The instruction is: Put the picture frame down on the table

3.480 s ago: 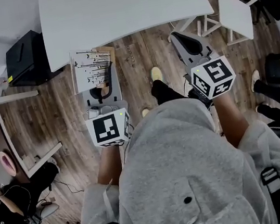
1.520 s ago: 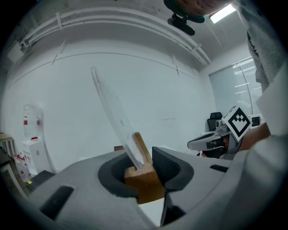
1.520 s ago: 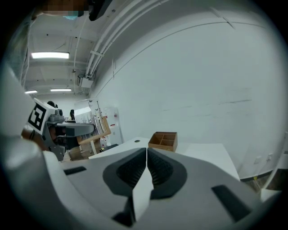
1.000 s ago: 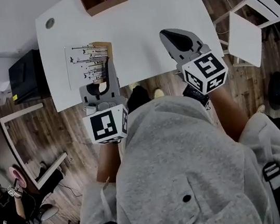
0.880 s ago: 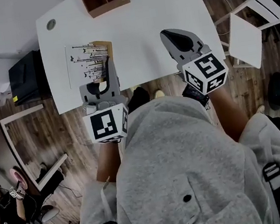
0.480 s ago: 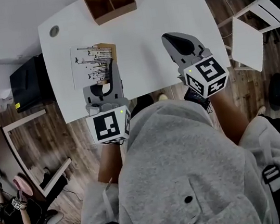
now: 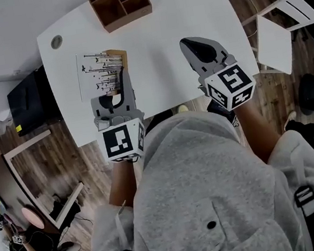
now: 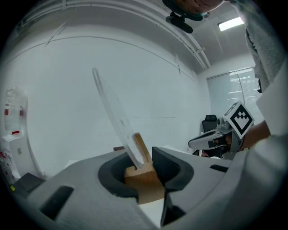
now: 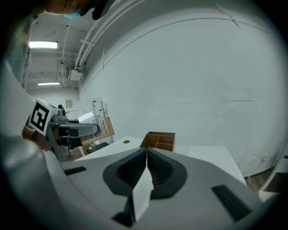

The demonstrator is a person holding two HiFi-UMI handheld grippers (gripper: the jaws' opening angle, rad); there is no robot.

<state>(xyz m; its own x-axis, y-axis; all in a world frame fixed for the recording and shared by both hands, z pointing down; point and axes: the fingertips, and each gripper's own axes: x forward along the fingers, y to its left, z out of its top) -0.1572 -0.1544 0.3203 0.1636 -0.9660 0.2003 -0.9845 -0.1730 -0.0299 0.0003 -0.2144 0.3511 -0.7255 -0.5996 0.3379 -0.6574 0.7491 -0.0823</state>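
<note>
Picture frame (image 7: 100, 72): clamped by its wooden foot between the jaws of the left gripper (image 8: 145, 173). Its clear pane rises tilted ahead of that gripper, over the white table (image 7: 161, 38); contact with the table cannot be told. Right gripper (image 9: 146, 165): jaws pressed together, nothing between them, well to the left gripper's right. Wooden divided box (image 7: 120, 3): farther ahead of both.

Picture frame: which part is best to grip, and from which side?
Grip the wooden base block, coming from the person's side, as the left gripper does now. The block is thick and flat-sided; the thin pane leans and offers little hold.
</note>
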